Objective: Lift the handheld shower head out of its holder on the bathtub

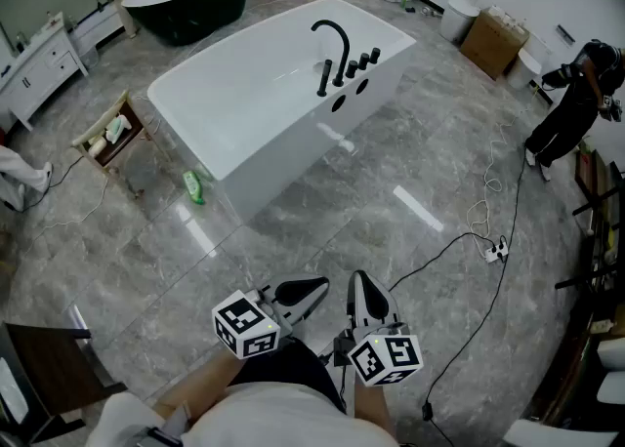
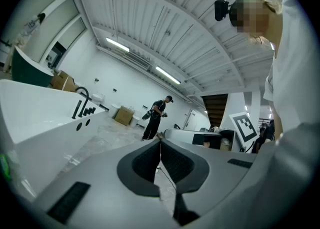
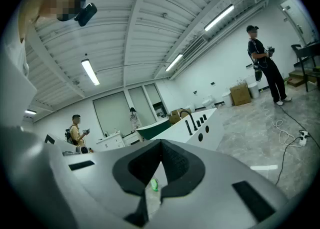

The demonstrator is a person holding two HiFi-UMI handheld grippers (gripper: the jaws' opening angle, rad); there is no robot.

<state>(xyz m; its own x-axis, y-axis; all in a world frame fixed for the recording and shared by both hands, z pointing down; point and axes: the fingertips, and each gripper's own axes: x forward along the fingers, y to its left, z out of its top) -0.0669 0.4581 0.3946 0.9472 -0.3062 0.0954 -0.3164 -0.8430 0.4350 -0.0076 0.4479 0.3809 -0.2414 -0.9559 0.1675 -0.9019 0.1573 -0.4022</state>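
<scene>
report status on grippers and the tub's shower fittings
left gripper and right gripper both shut, empty. black fittings on white bathtub rim untouched, well ahead of both. green bottle on floor by tub.

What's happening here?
Nothing is handled yet. A person stands on the floor short of the white tub, holding the left tongs and right tongs close to the body, both shut and empty. The black fittings beside the faucet on the tub's rim are untouched.
</scene>
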